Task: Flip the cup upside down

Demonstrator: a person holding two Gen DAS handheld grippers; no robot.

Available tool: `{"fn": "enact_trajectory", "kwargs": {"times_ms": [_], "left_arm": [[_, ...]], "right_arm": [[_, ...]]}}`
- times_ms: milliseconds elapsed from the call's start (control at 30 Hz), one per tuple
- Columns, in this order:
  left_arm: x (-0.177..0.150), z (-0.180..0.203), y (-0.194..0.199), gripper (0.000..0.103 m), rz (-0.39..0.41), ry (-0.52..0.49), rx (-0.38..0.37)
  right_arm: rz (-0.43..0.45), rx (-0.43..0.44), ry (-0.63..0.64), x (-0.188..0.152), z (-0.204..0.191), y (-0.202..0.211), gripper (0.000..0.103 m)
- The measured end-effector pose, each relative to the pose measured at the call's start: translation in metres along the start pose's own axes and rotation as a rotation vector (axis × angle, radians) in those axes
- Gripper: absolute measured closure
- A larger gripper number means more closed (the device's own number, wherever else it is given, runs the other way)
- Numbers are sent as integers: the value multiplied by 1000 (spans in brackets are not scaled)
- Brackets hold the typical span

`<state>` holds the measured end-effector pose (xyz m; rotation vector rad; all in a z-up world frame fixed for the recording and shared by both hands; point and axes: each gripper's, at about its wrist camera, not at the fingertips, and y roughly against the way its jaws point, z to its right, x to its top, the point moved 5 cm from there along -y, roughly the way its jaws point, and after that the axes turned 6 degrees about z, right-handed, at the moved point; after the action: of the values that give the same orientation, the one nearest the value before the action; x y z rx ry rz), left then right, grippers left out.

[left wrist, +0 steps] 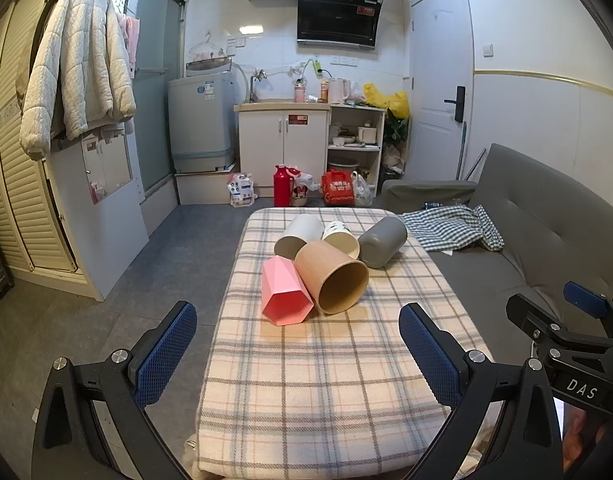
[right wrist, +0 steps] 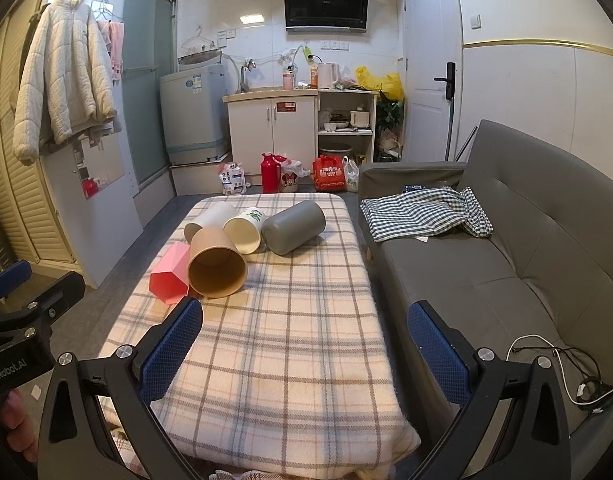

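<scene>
**Nothing flipped yet: five cups lie on their sides ahead of both claws**

I hold the left gripper (left wrist: 298, 356) low over the near end of the plaid-covered table (left wrist: 326, 400), its blue pads spread wide with nothing between them. Ahead of it, the whole cluster of cups lies on its side, well apart from my fingertips.

Going left to right from this claw: the pink faceted cup (left wrist: 284, 294) is nearest and slightly left of my centre line, mouth toward me. Touching its right flank is the brown cup (left wrist: 332, 278), almost straight ahead, its open mouth facing me. Behind these two sits the white cup (left wrist: 300, 236), then the cream cup with a printed pattern (left wrist: 340, 240), and farthest right the grey cup (left wrist: 382, 242). I think the grey one shows its closed base toward me, though the view is too distorted there to be sure.

The right gripper (right wrist: 306, 356) is likewise released and empty, hovering over the table's near right part, with the cups ahead and to its left and the grey sofa (right wrist: 506, 240) off to its right.

So, as I judge it, the task has not begun: no cup stands mouth-down, none is gripped. Everything remains: reach in, close on a cup (the brown or pink is the easiest reach), lift it and set it on its rim.
</scene>
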<state>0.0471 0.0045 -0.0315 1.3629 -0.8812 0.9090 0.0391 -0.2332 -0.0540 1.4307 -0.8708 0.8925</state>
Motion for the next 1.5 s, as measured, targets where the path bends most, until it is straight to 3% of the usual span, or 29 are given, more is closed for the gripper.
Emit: {"fn": "enact_trajectory", "kwargs": {"times_ms": [1500], "left_arm": [[-4, 1, -11, 0, -26, 1, 3]], "right_arm": [[-49, 22, 0, -12, 0, -15, 0]]}}
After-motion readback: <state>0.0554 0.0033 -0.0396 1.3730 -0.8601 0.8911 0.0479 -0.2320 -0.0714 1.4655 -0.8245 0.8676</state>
